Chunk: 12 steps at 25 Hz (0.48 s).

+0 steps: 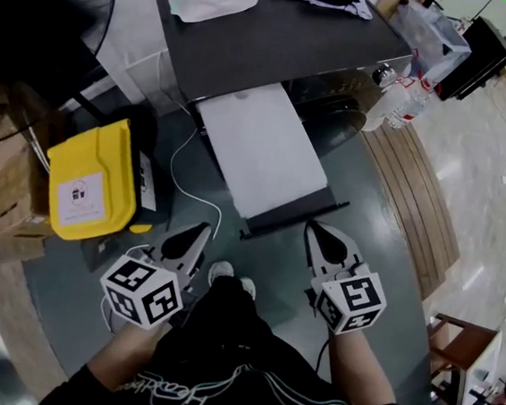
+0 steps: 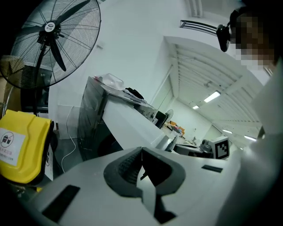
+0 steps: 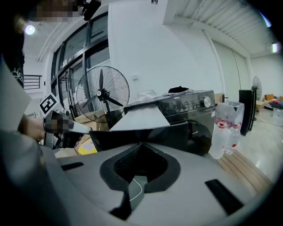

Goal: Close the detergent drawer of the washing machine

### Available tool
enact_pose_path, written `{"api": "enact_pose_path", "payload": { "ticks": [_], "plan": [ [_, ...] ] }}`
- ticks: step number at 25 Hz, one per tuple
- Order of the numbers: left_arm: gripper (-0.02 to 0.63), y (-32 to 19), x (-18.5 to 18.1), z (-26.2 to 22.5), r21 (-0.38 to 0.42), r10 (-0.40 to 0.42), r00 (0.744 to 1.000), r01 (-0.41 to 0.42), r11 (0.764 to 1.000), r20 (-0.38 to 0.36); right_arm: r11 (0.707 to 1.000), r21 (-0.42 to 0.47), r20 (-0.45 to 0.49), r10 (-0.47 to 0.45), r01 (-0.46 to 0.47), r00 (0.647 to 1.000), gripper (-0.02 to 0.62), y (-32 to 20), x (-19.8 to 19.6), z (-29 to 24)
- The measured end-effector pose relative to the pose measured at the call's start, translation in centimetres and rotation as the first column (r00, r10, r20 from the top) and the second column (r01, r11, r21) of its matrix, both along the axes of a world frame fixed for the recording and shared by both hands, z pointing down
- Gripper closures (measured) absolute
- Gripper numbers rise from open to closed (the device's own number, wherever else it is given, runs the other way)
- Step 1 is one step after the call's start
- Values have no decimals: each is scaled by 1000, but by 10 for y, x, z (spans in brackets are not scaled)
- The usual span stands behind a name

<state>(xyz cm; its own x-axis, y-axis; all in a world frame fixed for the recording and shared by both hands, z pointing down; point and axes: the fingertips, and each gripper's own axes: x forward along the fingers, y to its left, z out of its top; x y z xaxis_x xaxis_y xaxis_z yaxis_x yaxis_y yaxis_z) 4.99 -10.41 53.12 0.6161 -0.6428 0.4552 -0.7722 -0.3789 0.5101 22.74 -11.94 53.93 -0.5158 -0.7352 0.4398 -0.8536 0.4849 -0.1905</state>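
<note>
Detergent drawer [image 1: 262, 158] fully out. Left tongs [image 1: 194, 234] at its front's 8 o'clock, right tongs [image 1: 319, 233] at 5, both clenched empty. Off-centre push could skew and jam it.

We saw bright, even light from ceiling strip lamps [image 2: 212, 96] and tall windows [image 3: 73, 48]. Both gripper views bent strongly toward dark, vignetted edges, and the floor [image 1: 500, 160] showed soft glare.

A big open test hall or lab, not a home — strip lights [image 2: 212, 96] on a high white ceiling [image 2: 199, 62], tall windows [image 3: 84, 48], a pedestal fan [image 2: 51, 33], and cardboard boxes [image 1: 7, 189] near a free-standing washing machine [image 1: 279, 38].
</note>
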Motion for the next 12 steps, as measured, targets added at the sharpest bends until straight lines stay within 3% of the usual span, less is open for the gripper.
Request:
{"api": "enact_pose_path", "payload": {
  "ticks": [12],
  "plan": [
    [581,-40,-22,-20,-8,25,1000,-25,1000,5,999,-43,3,21,-20,1000,571,-27,-26,-2]
  ]
}}
